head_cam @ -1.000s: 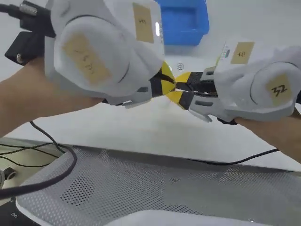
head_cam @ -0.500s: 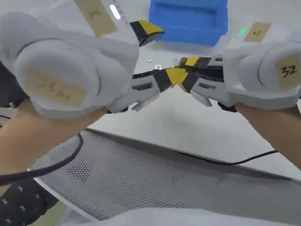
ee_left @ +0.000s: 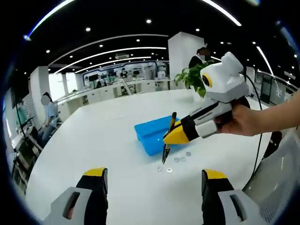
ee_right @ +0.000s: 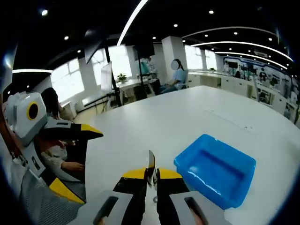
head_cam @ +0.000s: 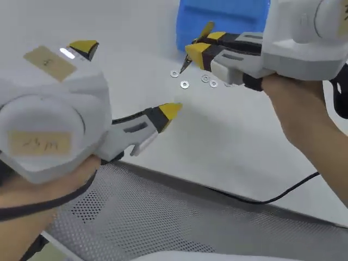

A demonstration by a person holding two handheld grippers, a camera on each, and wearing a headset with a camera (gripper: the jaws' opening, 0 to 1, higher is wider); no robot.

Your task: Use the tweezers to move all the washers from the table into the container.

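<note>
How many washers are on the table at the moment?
5 washers on the table beside the blue container: two leftmost, two mid-cluster, one under the right gripper; others may be hidden.

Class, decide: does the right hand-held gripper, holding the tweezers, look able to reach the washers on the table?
Probably yes: the right hand-held gripper's tweezers point down close above the washers, nothing lies between, and the left hand-held gripper is off to one side.
</note>
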